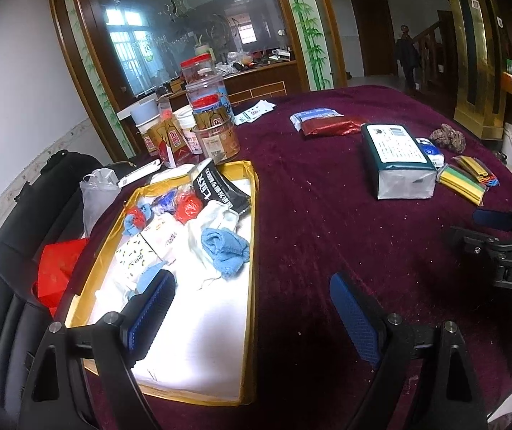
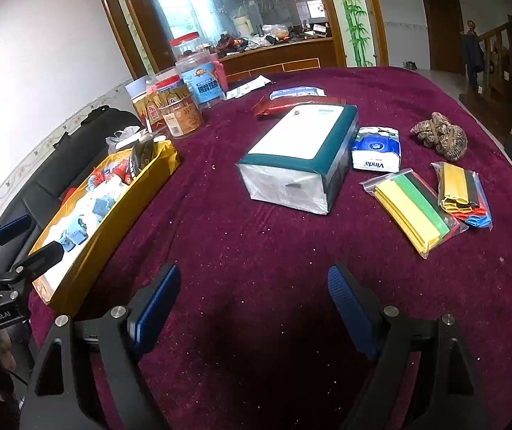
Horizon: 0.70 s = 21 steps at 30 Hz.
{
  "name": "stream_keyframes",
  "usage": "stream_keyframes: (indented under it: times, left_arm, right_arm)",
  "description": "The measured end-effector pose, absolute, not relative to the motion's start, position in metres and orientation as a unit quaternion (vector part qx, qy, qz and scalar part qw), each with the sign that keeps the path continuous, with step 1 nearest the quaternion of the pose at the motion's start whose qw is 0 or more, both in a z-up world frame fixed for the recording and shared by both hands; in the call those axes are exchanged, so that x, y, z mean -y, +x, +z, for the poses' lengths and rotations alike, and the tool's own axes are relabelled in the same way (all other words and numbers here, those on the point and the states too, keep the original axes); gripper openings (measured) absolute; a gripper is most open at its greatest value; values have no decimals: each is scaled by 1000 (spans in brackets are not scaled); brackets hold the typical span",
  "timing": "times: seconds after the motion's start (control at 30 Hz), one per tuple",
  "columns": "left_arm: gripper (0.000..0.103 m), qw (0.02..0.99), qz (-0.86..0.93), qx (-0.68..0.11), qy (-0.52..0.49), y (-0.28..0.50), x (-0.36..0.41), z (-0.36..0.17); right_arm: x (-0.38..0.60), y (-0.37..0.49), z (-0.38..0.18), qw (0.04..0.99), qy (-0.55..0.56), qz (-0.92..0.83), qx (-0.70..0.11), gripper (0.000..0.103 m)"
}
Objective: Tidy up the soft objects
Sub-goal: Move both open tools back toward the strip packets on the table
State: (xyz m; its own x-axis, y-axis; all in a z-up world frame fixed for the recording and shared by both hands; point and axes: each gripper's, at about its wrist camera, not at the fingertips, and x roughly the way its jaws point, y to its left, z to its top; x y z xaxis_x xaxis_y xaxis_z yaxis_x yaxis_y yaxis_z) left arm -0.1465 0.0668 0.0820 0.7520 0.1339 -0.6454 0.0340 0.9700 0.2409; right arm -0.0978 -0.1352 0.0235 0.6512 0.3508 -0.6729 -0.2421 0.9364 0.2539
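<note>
Two claws [image 1: 252, 308] [image 2: 252, 304] agape — two tube packets [image 2: 413, 208], perhaps three jars [image 2: 180, 104].

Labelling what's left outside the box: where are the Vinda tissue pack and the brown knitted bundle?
Vinda tissue pack [image 2: 376, 150]: right wrist view, middle of its blue-and-white front.
brown knitted bundle [image 2: 439, 135]: right wrist view, centre of the bundle.

Round table [image 2: 291, 251] under a dark maroon velvet cloth [image 1: 327, 215], speckled with pale crumbs. At 12 o'clock: big etched glass panel [image 1: 184, 28] in a dark wood frame, painted green bamboo strip [image 1: 307, 36] down its right side, bright daylight windows [image 1: 127, 43] showing in the glass. Wooden counter [image 2: 284, 57] below it, cluttered. White wall [image 1: 12, 89] at 9 o'clock with a patterned border low down. Black leather chair [image 1: 12, 251] at 8 o'clock. Brown door [image 1: 372, 32] at 1 o'clock, wooden stair railing [image 2: 496, 57] at 2 o'clock. Light cool, diffuse.
</note>
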Motion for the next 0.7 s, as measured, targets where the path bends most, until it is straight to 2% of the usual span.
stream_keyframes:
  times: [0.37, 0.57, 0.7]
  left_arm:
    - [91, 921, -4, -364, 137, -130, -46, 74]
    - [91, 918, -36, -373, 130, -101, -22, 65]
    - [91, 905, -57, -408, 106, -77, -11, 46]
  right_arm:
    - [142, -96, 20, 901, 89, 159, -393, 83]
    - [163, -113, 38, 924, 108, 125, -345, 83]
    - [187, -119, 58, 936, 92, 84, -330, 83]
